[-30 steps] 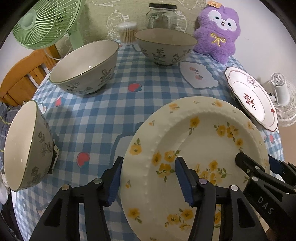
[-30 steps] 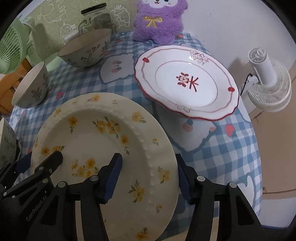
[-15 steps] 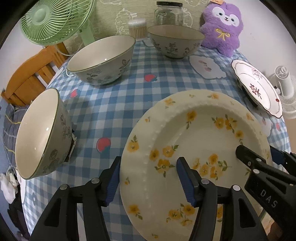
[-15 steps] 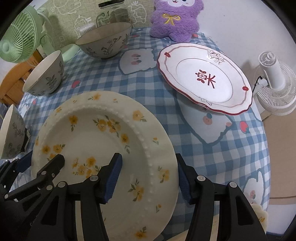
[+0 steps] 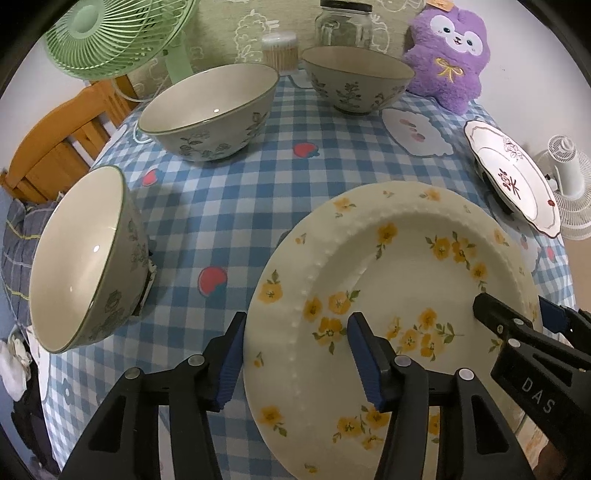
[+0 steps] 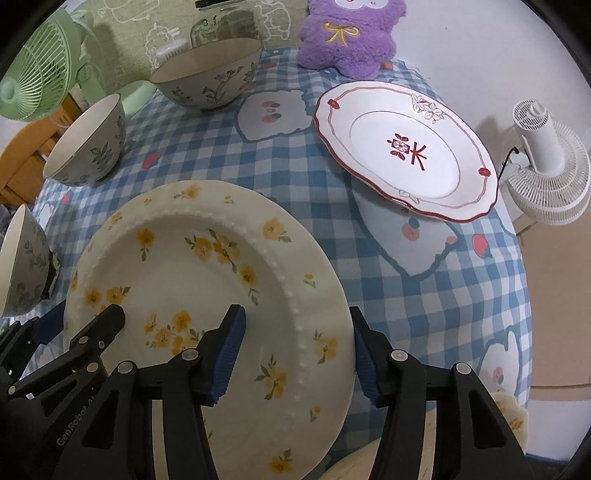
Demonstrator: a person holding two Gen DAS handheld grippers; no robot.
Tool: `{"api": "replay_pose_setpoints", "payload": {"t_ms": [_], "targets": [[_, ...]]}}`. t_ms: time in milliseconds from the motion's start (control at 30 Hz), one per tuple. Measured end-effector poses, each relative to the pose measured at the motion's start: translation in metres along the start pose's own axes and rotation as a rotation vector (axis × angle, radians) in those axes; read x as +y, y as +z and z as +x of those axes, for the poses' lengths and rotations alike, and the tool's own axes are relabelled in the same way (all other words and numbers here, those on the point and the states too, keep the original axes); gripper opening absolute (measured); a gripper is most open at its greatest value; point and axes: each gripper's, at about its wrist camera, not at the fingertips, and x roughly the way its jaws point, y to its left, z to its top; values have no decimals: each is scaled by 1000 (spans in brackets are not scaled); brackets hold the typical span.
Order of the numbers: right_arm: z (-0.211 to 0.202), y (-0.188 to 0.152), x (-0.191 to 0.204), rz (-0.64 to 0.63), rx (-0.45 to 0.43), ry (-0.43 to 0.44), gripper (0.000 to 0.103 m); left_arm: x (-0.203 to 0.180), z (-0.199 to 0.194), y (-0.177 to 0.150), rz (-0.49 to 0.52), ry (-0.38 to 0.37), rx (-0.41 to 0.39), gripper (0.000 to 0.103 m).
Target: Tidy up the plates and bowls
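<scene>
A cream plate with yellow flowers (image 5: pixel 399 273) is held over the near side of the checked table, gripped by both grippers. My left gripper (image 5: pixel 295 354) is shut on its left rim, my right gripper (image 6: pixel 295 354) on its right rim (image 6: pixel 303 295). A white plate with red trim (image 6: pixel 402 147) rests tilted at the right. Three floral bowls stand on the table: one tilted at the near left (image 5: pixel 81 258), one at mid left (image 5: pixel 210 110), one at the back (image 5: pixel 358 81).
A purple plush toy (image 5: pixel 450 51), a glass jar (image 5: pixel 343 22) and a toothpick holder (image 5: pixel 279 48) stand at the back. A green fan (image 5: pixel 114 33) is back left, a white fan (image 6: pixel 546 162) beyond the right edge. A wooden chair (image 5: pixel 55 147) stands left.
Both grippers have lifted and pulled back with the flowered plate; the table objects look smaller and farther, and more of the table shows.
</scene>
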Motion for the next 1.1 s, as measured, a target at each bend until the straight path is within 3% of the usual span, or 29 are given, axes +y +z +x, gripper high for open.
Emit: {"api": "replay_pose_setpoints", "payload": {"t_ms": [533,1100], "targets": [[-29,-6,1,1,-24,-2,58,4,-30,-4,-29,-7,-20,55],[-73,-27,-29,19,-86,-23,58,-26,-70,-24,-7,-12,-84,55]]}}
